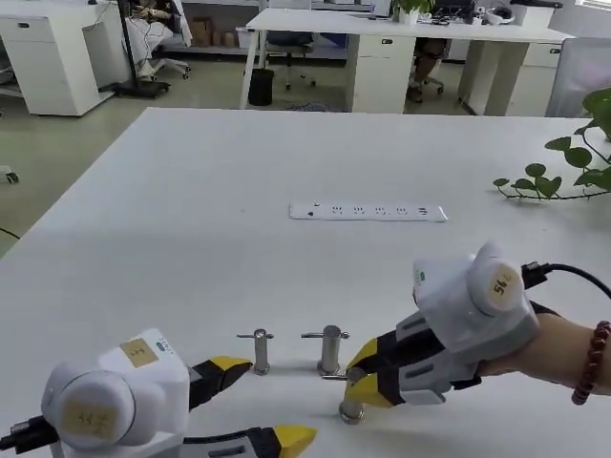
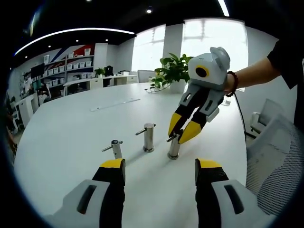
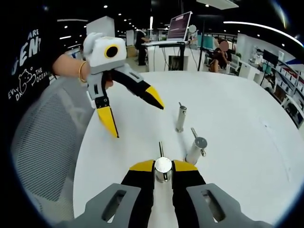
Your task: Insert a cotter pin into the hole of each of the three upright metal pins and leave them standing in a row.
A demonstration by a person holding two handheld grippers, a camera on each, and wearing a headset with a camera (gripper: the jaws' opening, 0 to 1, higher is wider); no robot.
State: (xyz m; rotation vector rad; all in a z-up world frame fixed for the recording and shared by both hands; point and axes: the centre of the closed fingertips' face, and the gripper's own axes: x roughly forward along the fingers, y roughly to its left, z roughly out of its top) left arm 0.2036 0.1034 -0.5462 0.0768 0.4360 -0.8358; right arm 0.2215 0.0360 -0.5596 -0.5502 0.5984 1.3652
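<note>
Three short silver metal pins stand upright in a rough row on the white bench. The left pin [image 1: 261, 353] has a thin cotter pin [image 1: 254, 335] crosswise through its top, and the middle pin [image 1: 330, 351] has a second cotter pin [image 1: 323, 335]. The third pin [image 1: 351, 412] stands slightly nearer, its head between the closed jaws of the right tool [image 1: 363, 377], with a third cotter pin [image 1: 333, 378] jutting sideways.

Tabletop [image 1: 191, 239]: white and bare-surfaced, stretching wide under everything.
Left pin [image 1: 260, 350]: standing upright.
Middle pin [image 1: 329, 349]: standing just beside it.
Third pin [image 1: 351, 408]: standing nearer the front edge, slightly out of line.
Power strip [image 1: 368, 212]: lying flat farther back, well apart.
Plant stem [image 1: 549, 186]: trailing in at the right edge.
</note>
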